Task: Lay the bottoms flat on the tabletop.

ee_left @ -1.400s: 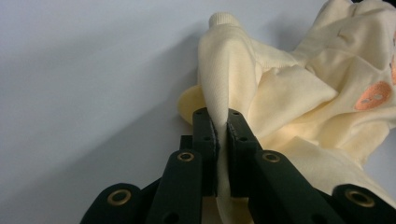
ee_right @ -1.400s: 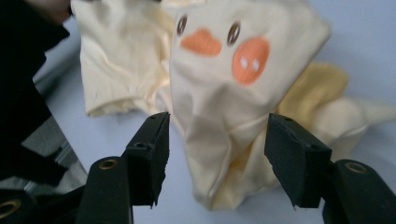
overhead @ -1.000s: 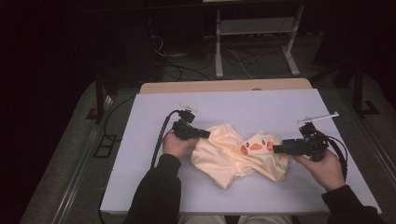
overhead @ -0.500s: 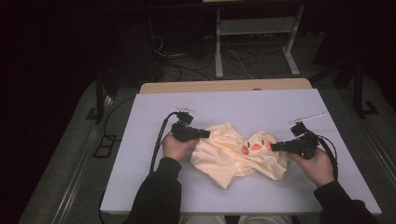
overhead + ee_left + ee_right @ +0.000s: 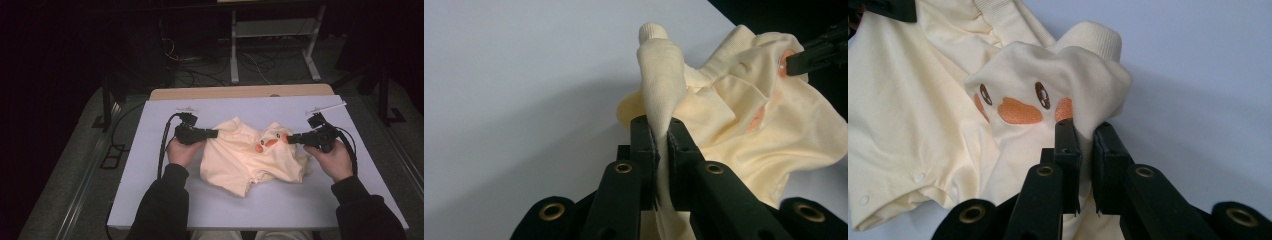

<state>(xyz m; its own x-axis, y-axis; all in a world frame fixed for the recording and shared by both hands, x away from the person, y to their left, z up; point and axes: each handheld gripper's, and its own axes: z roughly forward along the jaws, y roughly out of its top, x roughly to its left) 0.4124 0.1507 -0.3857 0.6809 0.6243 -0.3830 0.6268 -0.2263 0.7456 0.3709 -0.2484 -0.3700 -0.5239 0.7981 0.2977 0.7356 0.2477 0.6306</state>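
A cream baby garment (image 5: 250, 155) with an orange duck face lies crumpled in the middle of the pale table (image 5: 150, 175). My left gripper (image 5: 214, 133) is at its left edge, shut on a raised fold of the cream cloth (image 5: 661, 105). My right gripper (image 5: 290, 139) is at the garment's right side, shut on the cloth just beside the duck face (image 5: 1020, 110). A ribbed cuff (image 5: 1095, 37) sticks up behind that fold. The other gripper's black jaws (image 5: 819, 50) touch the garment far off in the left gripper view.
A person's dark sleeves (image 5: 165, 205) come in from the bottom. A wooden board (image 5: 240, 92) edges the table's far side. Thin white sticks (image 5: 327, 106) lie near the far right corner. Behind stand a metal stand (image 5: 270, 45) and cables on the floor.
My right gripper has moved left, pushing the duck-face part of the garment toward the middle. The left gripper has stayed in place on its fold.
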